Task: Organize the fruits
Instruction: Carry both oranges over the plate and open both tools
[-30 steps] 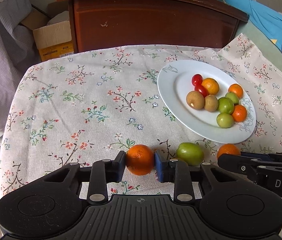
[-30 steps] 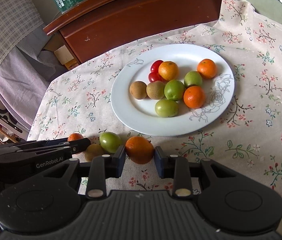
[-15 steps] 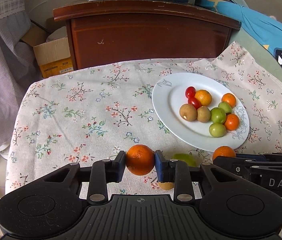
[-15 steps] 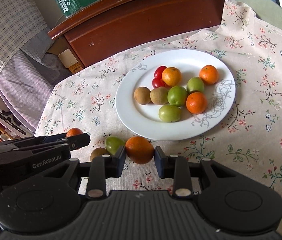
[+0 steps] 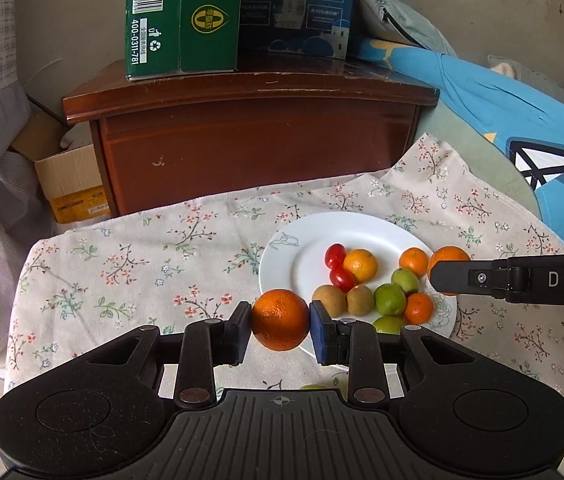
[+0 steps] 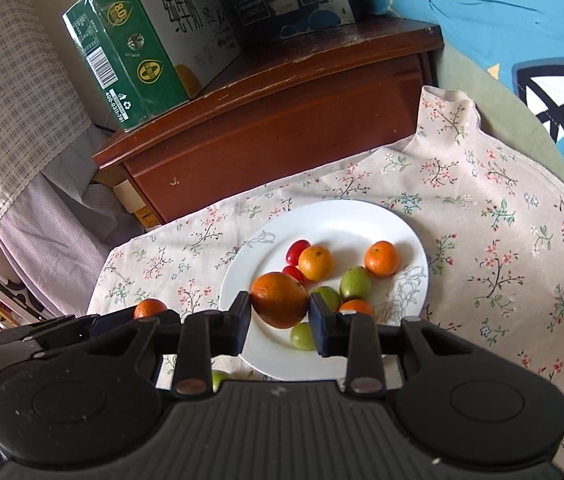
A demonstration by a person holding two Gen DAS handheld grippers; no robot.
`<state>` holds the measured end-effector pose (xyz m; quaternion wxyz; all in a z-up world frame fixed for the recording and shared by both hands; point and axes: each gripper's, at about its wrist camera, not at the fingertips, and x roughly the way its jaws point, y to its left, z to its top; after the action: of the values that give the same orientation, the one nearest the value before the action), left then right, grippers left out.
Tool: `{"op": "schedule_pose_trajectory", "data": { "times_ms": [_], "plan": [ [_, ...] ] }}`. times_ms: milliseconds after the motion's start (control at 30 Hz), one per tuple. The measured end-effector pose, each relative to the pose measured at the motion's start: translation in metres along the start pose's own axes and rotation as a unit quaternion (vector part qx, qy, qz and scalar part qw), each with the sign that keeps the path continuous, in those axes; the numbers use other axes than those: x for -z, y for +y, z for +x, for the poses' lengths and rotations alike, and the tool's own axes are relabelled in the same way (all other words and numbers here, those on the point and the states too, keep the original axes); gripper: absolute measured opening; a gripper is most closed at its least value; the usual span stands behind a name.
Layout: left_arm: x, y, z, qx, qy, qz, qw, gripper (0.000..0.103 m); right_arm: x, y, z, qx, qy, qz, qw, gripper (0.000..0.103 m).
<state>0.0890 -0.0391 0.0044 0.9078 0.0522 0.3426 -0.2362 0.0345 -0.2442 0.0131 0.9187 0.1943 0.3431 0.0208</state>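
Note:
My left gripper [image 5: 281, 320] is shut on an orange [image 5: 281, 319] and holds it in the air near the left rim of the white plate [image 5: 294, 268]. My right gripper [image 6: 280, 306] is shut on a second orange [image 6: 279, 299] held above the plate [image 6: 346, 220]. The right gripper's orange also shows in the left wrist view [image 5: 448, 258], over the plate's right side. The plate carries several fruits: oranges, green fruits, brown kiwis and two red cherry tomatoes [image 5: 335, 255]. A green fruit [image 6: 218, 378] lies on the floral cloth below the grippers, partly hidden.
The table wears a floral cloth [image 5: 142, 264]. Behind it stands a brown wooden cabinet [image 5: 258, 140] with a green carton [image 5: 180, 20] and a dark blue box [image 5: 294, 8] on top. A cardboard box [image 5: 70, 184] sits at left, blue bedding [image 5: 502, 104] at right.
Both grippers have risen from the cloth with their oranges and moved towards the plate. The loose fruits on the cloth have dropped below the grippers' bodies.

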Motion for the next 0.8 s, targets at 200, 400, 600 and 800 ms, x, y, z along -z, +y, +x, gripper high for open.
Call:
{"op": "schedule_pose_trajectory", "data": {
  "times_ms": [200,400,600,800],
  "plan": [
    [-0.012,-0.003,0.017,0.007,-0.007,-0.004,0.9999,0.028,-0.012,-0.005,0.015,0.002,-0.001,-0.01,1.0,0.031],
    [-0.019,-0.005,0.038,0.015,0.0,-0.011,0.9998,0.028,-0.016,-0.013,0.03,0.004,0.002,-0.007,1.0,0.031],
    [-0.023,-0.006,0.056,0.014,0.008,-0.014,0.9998,0.028,-0.017,-0.021,0.046,0.015,0.013,-0.007,1.0,0.031],
    [-0.024,-0.007,0.068,0.014,0.018,-0.015,0.9996,0.028,-0.018,-0.024,0.055,0.021,0.016,-0.006,1.0,0.031]
  ]
}}
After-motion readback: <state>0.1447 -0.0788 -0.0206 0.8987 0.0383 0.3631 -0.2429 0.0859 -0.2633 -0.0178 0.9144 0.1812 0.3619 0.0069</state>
